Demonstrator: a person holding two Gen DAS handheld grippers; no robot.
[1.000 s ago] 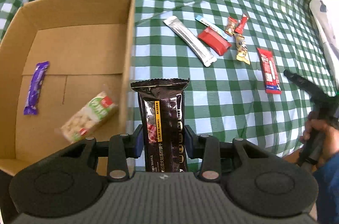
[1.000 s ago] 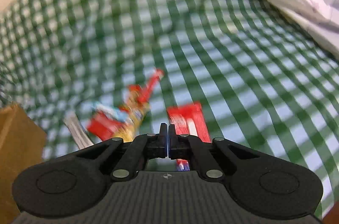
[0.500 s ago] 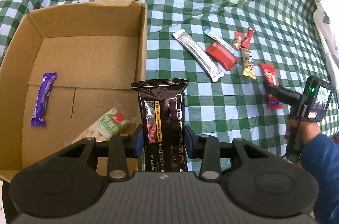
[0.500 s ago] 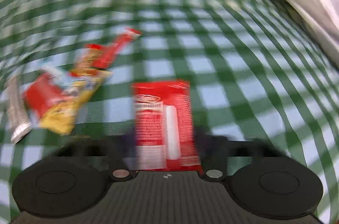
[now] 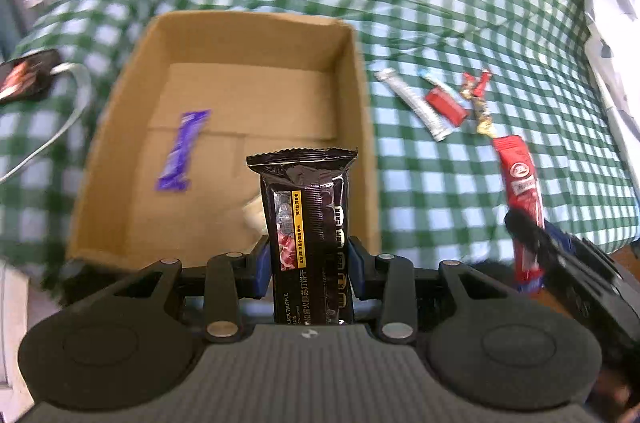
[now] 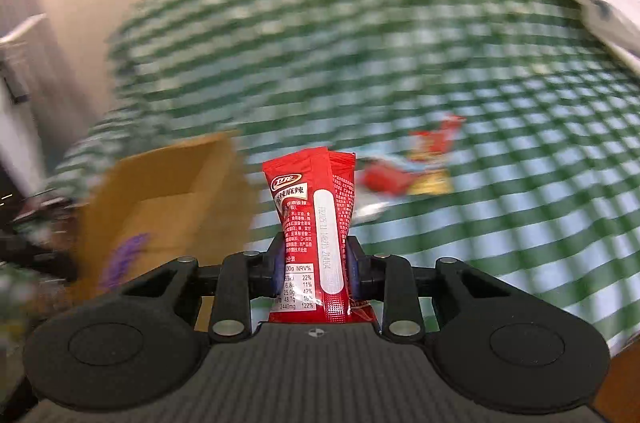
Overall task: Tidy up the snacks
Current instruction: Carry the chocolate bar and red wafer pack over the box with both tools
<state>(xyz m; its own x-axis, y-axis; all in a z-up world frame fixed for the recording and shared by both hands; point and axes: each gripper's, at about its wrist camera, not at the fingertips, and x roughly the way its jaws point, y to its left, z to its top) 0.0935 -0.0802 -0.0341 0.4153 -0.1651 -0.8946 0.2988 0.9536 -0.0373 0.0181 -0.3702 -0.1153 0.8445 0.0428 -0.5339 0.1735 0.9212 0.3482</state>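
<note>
Left claw (image 5: 307, 265) clamping black biscuit pack (image 5: 306, 223) upright, hovering over near edge of cardboard box (image 5: 360, 127). Right claw (image 6: 316, 265) pinching red snack stick (image 6: 316, 223), w/ box at 9 o'clock. Risking: thin wrapper slipping (only lower end gripped), or releasing early & dropping outside box wall. Leftover snacks (image 5: 444, 101) waiting on checked cloth (image 5: 420, 191) at 2 o'clock.

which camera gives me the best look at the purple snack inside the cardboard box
The left wrist view. The purple snack lies in full on the floor of the cardboard box, seen from above and only slightly blurred. In the right wrist view the purple snack is just a smeared streak at the box's near end, partly cut off by the right hand-held gripper.
</note>
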